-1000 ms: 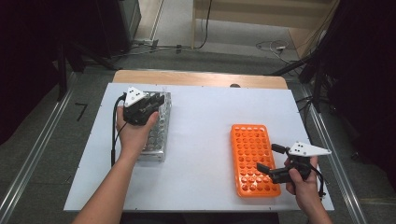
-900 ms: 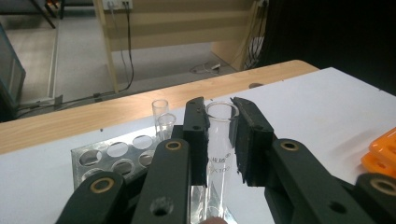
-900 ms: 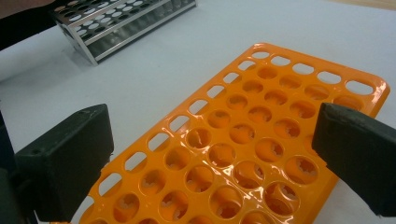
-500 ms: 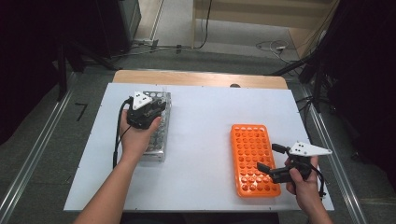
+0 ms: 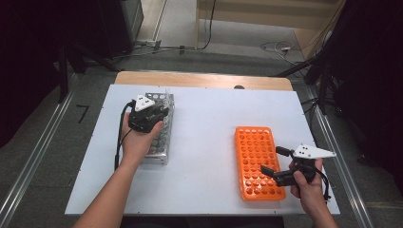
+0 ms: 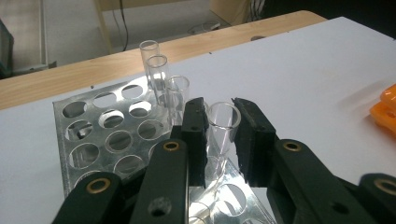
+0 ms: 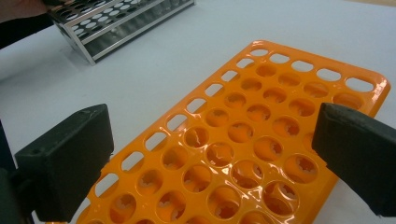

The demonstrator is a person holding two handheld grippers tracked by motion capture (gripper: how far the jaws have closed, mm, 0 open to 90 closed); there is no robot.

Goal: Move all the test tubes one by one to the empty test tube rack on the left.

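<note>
On the left of the white worktop (image 5: 209, 123) stands a shiny metal rack (image 5: 161, 142) with clear glass tubes in its far corner. The left tool (image 6: 223, 135) is clenched on one tube (image 6: 223, 122) — its open mouth points up, its long side almost straight up and down, leaning a little. The left hand (image 5: 138, 137) is over the rack, arm reaching forward. On the right lies an orange rack (image 5: 256, 161), long side pointing away. The right tool (image 5: 273, 161) is wide open — released — low over its near end, nothing between its jaws.
</note>
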